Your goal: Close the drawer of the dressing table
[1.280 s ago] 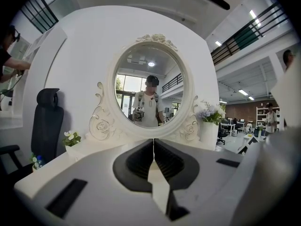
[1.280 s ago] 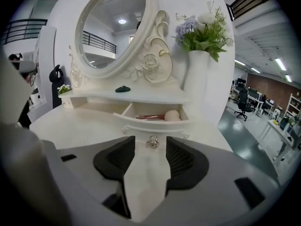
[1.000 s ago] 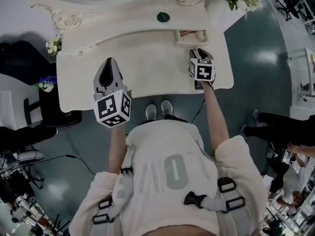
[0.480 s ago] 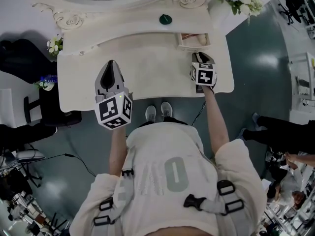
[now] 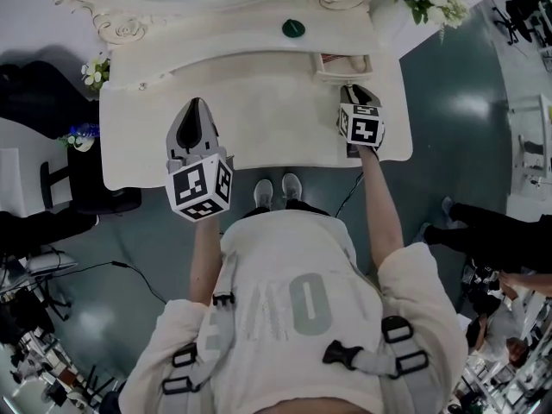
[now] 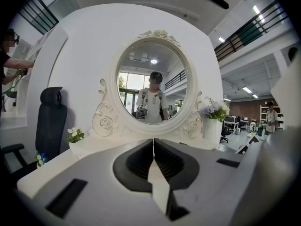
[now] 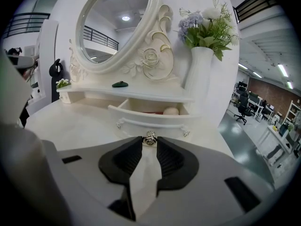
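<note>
We see the drawer (image 7: 150, 119) standing pulled out from under the low shelf at the back right of the worktop (image 5: 259, 102), just beside a white vase (image 7: 200, 74) of flowers (image 7: 207, 25). Its front faces us, with a small shiny knob (image 7: 149, 137) at the middle and a metal stud near each end. Inside the drawer lies a pale round thing (image 7: 170, 111) with something reddish beside it, too small for us to name. The right tongs (image 7: 149, 140) point down at the drawer front. Their jaws have just been closing, and they now pinch the knob between their tips, one tip on each side. The left tongs (image 6: 153, 140) are held over the left part of the worktop, well apart from the drawer. Their jaws are pressed together with nothing between them, and they point at the oval mirror (image 6: 153, 86), which has carved roses on its frame. A small dark green thing (image 5: 293, 28) sits on the shelf to the left of the drawer. A little pot of white blossoms (image 6: 74, 134) stands at the far left end of that shelf. A black chair (image 6: 51, 121) stands past the left end of the worktop. From above we see our shoes (image 5: 278, 192) at the worktop's front edge.
</note>
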Motion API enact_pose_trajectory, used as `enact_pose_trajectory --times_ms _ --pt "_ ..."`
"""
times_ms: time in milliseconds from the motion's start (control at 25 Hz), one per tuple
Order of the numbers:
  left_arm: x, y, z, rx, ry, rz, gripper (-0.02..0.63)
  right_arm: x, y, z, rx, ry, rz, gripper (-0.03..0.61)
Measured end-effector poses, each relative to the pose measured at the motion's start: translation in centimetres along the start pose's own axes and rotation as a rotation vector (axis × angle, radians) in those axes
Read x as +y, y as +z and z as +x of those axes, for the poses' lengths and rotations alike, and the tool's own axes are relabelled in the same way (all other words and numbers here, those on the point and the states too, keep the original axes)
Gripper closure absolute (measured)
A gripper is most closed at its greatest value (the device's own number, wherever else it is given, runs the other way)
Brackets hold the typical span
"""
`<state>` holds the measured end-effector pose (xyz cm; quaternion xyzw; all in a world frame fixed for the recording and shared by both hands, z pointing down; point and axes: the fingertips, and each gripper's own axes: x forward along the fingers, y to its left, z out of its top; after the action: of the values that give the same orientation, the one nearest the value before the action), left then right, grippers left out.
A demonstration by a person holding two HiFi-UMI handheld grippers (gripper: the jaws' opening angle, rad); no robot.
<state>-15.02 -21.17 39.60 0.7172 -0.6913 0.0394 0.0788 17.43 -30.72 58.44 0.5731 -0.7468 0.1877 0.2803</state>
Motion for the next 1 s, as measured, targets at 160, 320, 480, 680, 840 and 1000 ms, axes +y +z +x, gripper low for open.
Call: enact_pose_trajectory --times_ms 160,320,480,680,840,1000 --pt "0.0 0.0 0.0 -0.001 0.002 0.001 0.594 0.1 0.8 0.5 -0.009 0.003 -0.004 0.477" --pt "0.1 0.1 0.0 -0.001 0.01 0.002 0.594 0.3 1.2 1.1 -0.008 0.009 -0.006 0.477" --pt "0.4 0.1 0.1 -0.001 0.021 -0.001 0.594 0.0 1.7 1.6 -0.009 0.01 -0.006 0.477" --pt "0.8 -0.2 0.2 0.006 0.037 -0.001 0.594 0.0 2.1 2.4 -0.006 0.013 -0.009 0.477" --pt "1.0 -0.2 0.6 0.011 0.042 -0.001 0.594 -0.1 2.4 2.9 -0.002 0.015 -0.012 0.477" --pt "0.8 -0.4 0.9 0.018 0.042 -0.002 0.594 -0.3 2.7 3.4 0.001 0.017 -0.011 0.477"
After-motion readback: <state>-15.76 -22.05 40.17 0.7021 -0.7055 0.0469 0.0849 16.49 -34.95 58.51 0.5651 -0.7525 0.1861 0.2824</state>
